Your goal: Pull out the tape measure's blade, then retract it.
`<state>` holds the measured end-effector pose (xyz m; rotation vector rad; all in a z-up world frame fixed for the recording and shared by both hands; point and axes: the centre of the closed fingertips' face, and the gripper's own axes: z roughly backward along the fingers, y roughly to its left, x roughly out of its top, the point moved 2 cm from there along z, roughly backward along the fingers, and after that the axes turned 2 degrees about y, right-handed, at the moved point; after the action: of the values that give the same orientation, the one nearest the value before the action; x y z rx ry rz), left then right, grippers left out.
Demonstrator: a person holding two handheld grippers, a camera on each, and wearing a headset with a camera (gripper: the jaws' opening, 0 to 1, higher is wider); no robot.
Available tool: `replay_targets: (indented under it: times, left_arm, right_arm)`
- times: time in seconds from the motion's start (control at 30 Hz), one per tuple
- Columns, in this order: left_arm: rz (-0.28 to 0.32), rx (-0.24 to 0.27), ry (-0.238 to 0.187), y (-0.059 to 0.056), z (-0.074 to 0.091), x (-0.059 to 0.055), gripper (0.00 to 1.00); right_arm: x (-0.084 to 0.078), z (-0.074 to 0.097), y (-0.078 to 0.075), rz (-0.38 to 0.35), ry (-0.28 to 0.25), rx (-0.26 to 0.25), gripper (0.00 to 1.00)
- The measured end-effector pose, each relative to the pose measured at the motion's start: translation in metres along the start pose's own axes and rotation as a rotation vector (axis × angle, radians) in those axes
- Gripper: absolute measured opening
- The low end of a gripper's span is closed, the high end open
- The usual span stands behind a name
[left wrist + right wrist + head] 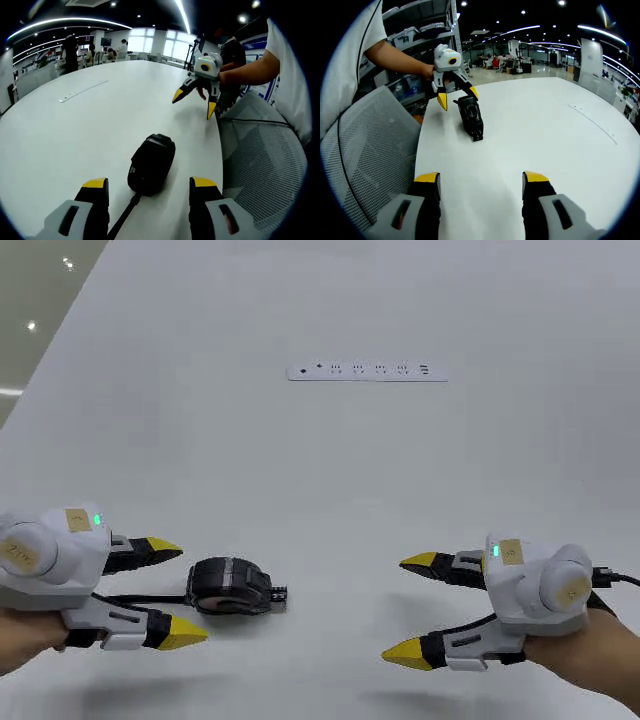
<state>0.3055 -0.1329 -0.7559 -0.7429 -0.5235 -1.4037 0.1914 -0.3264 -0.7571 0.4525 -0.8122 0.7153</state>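
You have two grippers over the white counter [330,470] and one tape measure [232,586] between them. The tape measure is black and lies on the counter near your edge, right in front of your left gripper [190,592]. Its blade is wound in, with just the end hook [281,593] showing at the case mouth, and that end faces your right gripper [397,608]. One black cord [140,598] runs from the back of the case toward your left gripper.

Your left jaws are spread wide, one yellow tip on each side of the rear of the case, and neither tip touches it as far as the left gripper view shows. Your right jaws are also wide and hold nothing; they hover well apart from the tape measure, pointing at it.

One white power strip [367,371] lies farther back on the counter. One grey mesh chair [260,150] stands at the counter's edge beside you.
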Motion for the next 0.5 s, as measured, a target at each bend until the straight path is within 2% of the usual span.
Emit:
replay_targets:
  times: [0.03,0.13,0.27,0.5]
  left_arm:
    - [0.008,-0.02,0.0,-0.001,-0.002,0.0,0.61]
    - [-0.006,-0.018,0.011,0.001,-0.006,-0.002,0.59]
    - [-0.003,-0.045,0.017,-0.001,-0.01,-0.001,0.51]
    - [-0.001,-0.056,0.021,0.0,-0.015,0.0,0.47]
  right_arm:
    - [0.0,-0.001,0.0,-0.002,0.0,0.004,0.66]
    - [0.001,-0.004,0.002,-0.007,-0.003,0.016,0.65]
    - [0.001,-0.006,0.003,-0.01,0.003,0.024,0.65]
    - [0.002,-0.008,0.002,-0.015,0.002,0.027,0.64]
